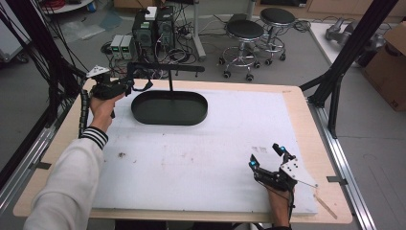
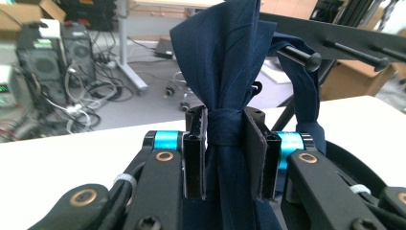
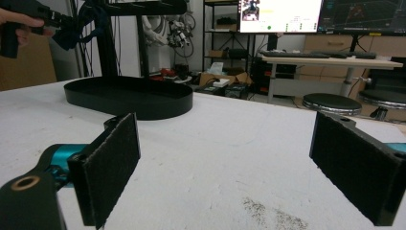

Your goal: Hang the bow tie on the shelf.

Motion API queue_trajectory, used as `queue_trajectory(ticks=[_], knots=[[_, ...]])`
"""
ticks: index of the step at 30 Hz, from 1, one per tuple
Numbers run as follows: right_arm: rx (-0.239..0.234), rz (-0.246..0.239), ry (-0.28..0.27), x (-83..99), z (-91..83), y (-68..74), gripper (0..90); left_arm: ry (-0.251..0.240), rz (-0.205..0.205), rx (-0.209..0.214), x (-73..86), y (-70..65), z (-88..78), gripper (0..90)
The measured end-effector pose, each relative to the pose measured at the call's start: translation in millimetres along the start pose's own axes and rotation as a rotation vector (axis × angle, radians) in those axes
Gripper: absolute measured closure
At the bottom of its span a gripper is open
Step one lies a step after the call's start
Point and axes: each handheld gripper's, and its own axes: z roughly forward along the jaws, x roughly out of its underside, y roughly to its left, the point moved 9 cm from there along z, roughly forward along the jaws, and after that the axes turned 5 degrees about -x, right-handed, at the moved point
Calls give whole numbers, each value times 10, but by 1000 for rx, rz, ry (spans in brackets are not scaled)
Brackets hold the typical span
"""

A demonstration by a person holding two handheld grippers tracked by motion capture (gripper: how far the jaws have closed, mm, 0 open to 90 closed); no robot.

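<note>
High view: the left tongs [image 1: 125, 86] are held up at the far left corner of the bench [image 1: 306, 120], beside the top bar of a black rack [image 1: 170, 69] whose post rises from an oval tray [image 1: 170, 108]. The left hand [image 1: 103, 103] grips their handle, a white sleeve [image 1: 67, 187] with a striped cuff behind it. The right tongs [image 1: 268, 155] rest low on the white mat [image 1: 201, 153] near the bench's near right corner, pointing away from the person.

Left gripper view: the tongs [image 2: 225, 143] are clenched on a dark blue tie [image 2: 225, 72], the pads pressing on either side of its knot. The wide cloth fans upward above the knot, and a narrower band [image 2: 306, 91] loops over a round-headed peg [image 2: 299, 55] on the rack bar, so the tie hangs from the rack while gripped. More cloth drops down between the jaws.

Right gripper view: the right tongs [image 3: 225, 167] are released, the two pads wide apart with bare mat between them. The tray [image 3: 129, 98] stands well ahead, and the left tongs [image 3: 57, 21] with blue cloth show at the rack's top.
</note>
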Motion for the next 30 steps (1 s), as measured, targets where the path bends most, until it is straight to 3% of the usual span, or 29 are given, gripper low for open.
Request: queue_trajectory(ticks=[6, 8, 12, 13, 14, 15, 17, 18, 19, 20, 24, 28, 30], knots=[[-1, 1, -1, 0, 0, 0, 91, 4, 2, 6, 10, -19, -9, 716], [0, 1, -1, -1, 0, 0, 92, 4, -15, 16, 7, -15, -21, 648], [-2, 2, -4, -2, -2, 0, 91, 33, -50, 48, 52, -5, -41, 609], [-2, 2, -4, -2, -3, 1, 91, 36, -58, 58, 60, -7, -48, 520], [-2, 2, -4, -2, -3, 1, 91, 45, -68, 51, 72, 0, -55, 520], [-2, -2, -5, -3, -2, -1, 91, 59, -77, 50, 84, 3, -60, 391], [-1, -1, -6, -4, -2, 1, 91, 74, -86, 76, 95, -6, -80, 360], [-2, -1, -5, -3, -3, 1, 91, 82, -83, 85, 95, -5, -96, 330], [-2, 0, -6, -4, -4, -1, 91, 84, -79, 74, 91, 1, -108, 226], [-2, 2, -7, -3, -4, -1, 91, 80, -50, 63, 76, 15, -137, 205], [-3, 3, -8, -5, -4, -6, 91, 7, -5, 78, 30, 28, -265, 205], [-6, 6, -5, -2, -4, 1, 91, 27, 52, 57, 201, 63, -402, 165], [-5, 3, -5, -2, -4, 1, 91, 1, 37, 70, 284, 69, -522, 164]])
